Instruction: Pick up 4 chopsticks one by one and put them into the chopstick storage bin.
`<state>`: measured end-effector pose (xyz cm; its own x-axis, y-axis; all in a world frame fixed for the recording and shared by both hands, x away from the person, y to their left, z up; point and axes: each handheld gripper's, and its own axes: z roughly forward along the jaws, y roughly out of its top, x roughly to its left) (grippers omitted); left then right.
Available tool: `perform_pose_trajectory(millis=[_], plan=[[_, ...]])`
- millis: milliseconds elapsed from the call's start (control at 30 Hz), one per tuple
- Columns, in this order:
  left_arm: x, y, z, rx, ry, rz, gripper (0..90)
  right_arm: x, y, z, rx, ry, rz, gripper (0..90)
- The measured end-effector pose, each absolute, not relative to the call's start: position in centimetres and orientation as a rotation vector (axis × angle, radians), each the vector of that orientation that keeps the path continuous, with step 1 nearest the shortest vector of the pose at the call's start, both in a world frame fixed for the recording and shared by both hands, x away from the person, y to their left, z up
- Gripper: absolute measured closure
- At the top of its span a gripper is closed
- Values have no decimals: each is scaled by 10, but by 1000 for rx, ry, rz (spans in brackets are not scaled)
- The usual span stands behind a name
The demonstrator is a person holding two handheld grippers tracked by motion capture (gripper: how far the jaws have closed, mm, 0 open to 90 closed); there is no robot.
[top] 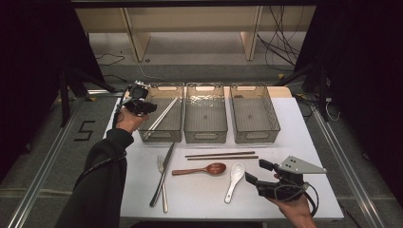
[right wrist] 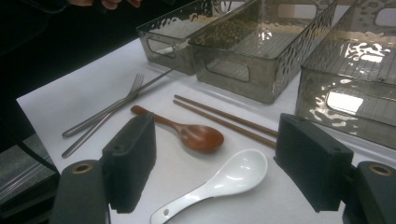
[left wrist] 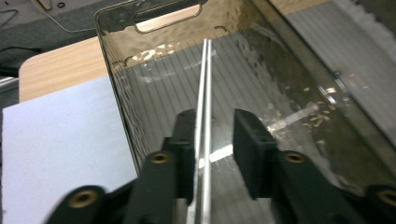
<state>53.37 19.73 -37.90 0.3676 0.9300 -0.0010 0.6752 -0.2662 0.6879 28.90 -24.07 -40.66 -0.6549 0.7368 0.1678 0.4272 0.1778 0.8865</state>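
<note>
A pair of silver chopsticks (top: 164,116) lies slantwise in the left clear bin (top: 161,138). My left gripper (top: 151,108) hovers over that bin's far left end. In the left gripper view its jaws (left wrist: 215,121) stand apart around the silver chopsticks (left wrist: 205,79), which run close beside the left pad with a gap to the right pad. My right gripper (top: 257,172) rests open near the mat's front right, beside a white spoon (top: 234,180). In the right gripper view the open gripper (right wrist: 217,128) has the white spoon (right wrist: 229,177) and a wooden spoon (right wrist: 196,135) lying ahead of it.
On the white mat lie a fork (top: 162,183), a knife (top: 164,168), the wooden spoon (top: 204,169) and brown chopsticks (top: 221,155). The middle bin (top: 205,137) and right bin (top: 254,137) stand behind them. A person's sleeve reaches in at the front left.
</note>
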Motion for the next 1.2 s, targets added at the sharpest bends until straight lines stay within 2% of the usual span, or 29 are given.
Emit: perform_pose_trajectory(millis=[200, 467, 833, 1200], plan=[[515, 204, -370, 2028, 1387, 458, 440, 289, -241, -406, 1113, 2153, 1466, 299], [472, 220, -361, 1923, 1324, 335, 319, 295, -243, -404, 1115, 2153, 1460, 291], [412, 227, -374, 1904, 1229, 308, 247, 325, -243, -399, 1096, 2219, 1367, 287], [373, 230, -380, 1900, 1165, 328, 212, 369, -226, -396, 1041, 2325, 1249, 293]])
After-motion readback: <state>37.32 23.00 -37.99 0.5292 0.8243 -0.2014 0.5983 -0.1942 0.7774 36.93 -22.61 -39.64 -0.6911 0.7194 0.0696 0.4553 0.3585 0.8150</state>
